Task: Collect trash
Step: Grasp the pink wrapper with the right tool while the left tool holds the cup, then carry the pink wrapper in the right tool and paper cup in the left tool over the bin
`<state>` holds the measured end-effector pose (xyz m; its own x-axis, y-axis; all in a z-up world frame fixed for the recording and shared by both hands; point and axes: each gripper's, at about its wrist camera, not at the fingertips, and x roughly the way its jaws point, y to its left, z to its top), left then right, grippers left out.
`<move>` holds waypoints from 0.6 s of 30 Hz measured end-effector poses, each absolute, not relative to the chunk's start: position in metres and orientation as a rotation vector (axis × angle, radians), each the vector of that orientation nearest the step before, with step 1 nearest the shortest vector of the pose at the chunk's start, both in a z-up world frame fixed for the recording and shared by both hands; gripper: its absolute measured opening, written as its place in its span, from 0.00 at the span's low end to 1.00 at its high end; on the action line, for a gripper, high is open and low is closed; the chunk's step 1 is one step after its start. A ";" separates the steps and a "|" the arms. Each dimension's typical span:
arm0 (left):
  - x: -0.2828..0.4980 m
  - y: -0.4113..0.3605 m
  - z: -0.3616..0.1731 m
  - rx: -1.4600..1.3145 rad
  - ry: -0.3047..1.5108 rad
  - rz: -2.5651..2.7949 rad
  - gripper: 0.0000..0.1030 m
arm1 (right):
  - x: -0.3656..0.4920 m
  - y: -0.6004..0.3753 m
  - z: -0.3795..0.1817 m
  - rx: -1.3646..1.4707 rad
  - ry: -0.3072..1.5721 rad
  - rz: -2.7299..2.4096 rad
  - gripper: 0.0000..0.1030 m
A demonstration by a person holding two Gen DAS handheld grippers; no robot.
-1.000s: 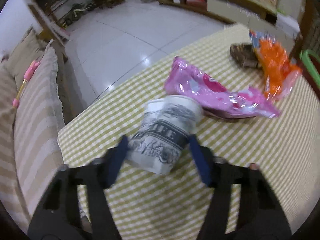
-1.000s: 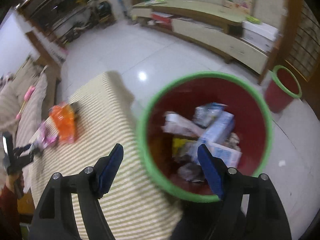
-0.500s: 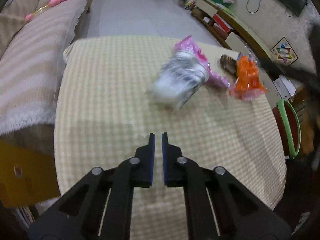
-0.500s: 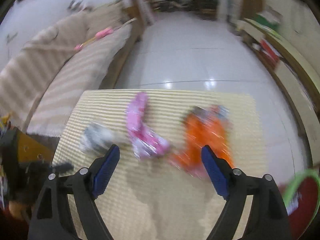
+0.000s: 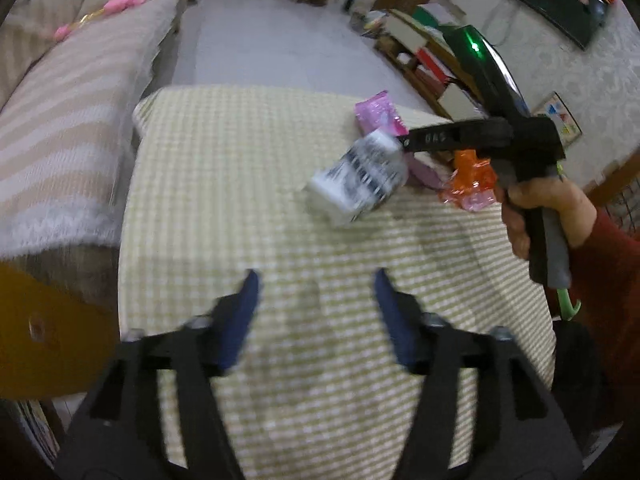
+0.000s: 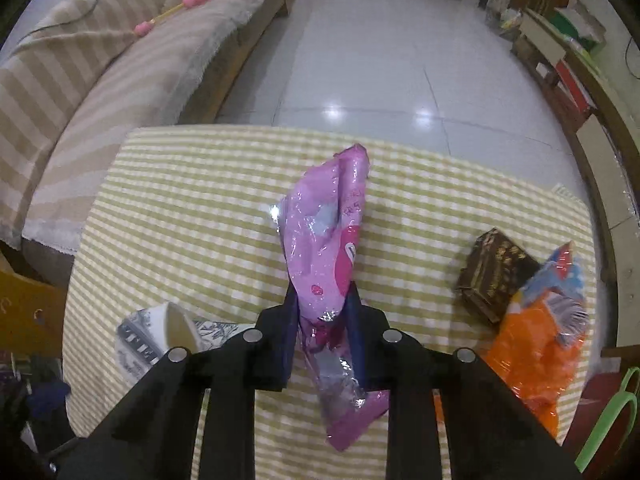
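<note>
Blue-padded fingers of the right gripper (image 6: 322, 336) are pinching a pink plastic wrapper (image 6: 332, 248) near its lower end, and the wrapper is stretching away from the fingers over the middle of the green-checked table (image 6: 192, 216), its far tip pointing toward the far edge. The left gripper (image 5: 316, 316) is hanging with its 2 fingers spread apart and gripping nothing, over the near part of the table. A printed paper cup (image 5: 360, 176) is lying on its side just beside the wrapper, on the left in the right wrist view. Toward the right edge, an orange wrapper (image 6: 540, 344) is lying against a dark brown box (image 6: 494, 272). Past the table's left edge, a striped sofa (image 6: 120, 80) is standing along the tiled floor (image 6: 380, 40).
</note>
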<state>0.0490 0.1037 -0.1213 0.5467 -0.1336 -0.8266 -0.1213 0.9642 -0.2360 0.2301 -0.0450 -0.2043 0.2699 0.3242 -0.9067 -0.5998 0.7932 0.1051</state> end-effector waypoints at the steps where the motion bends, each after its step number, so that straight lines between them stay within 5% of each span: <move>1: 0.056 0.100 -0.117 -0.240 0.976 -0.028 0.70 | 0.225 -0.052 -0.197 -0.260 1.121 0.646 0.18; 4: 0.080 0.090 -0.114 -0.130 0.958 -0.086 0.78 | 0.204 -0.084 -0.175 -0.189 1.066 0.657 0.17; 16: 0.160 0.058 -0.160 -0.035 1.092 -0.216 0.78 | 0.126 -0.209 -0.155 0.078 1.113 0.551 0.18; 17: 0.159 0.056 -0.161 -0.038 1.091 -0.213 0.74 | 0.121 -0.215 -0.157 0.100 1.122 0.545 0.18; 18: 0.159 0.055 -0.163 -0.056 1.095 -0.214 0.56 | 0.119 -0.219 -0.157 0.119 1.129 0.544 0.18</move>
<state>0.1588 0.0546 -0.1626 0.4400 -0.2000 -0.8754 0.1452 0.9779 -0.1504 0.1189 -0.2188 -0.1567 0.3135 0.4699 -0.8252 -0.3528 0.8644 0.3582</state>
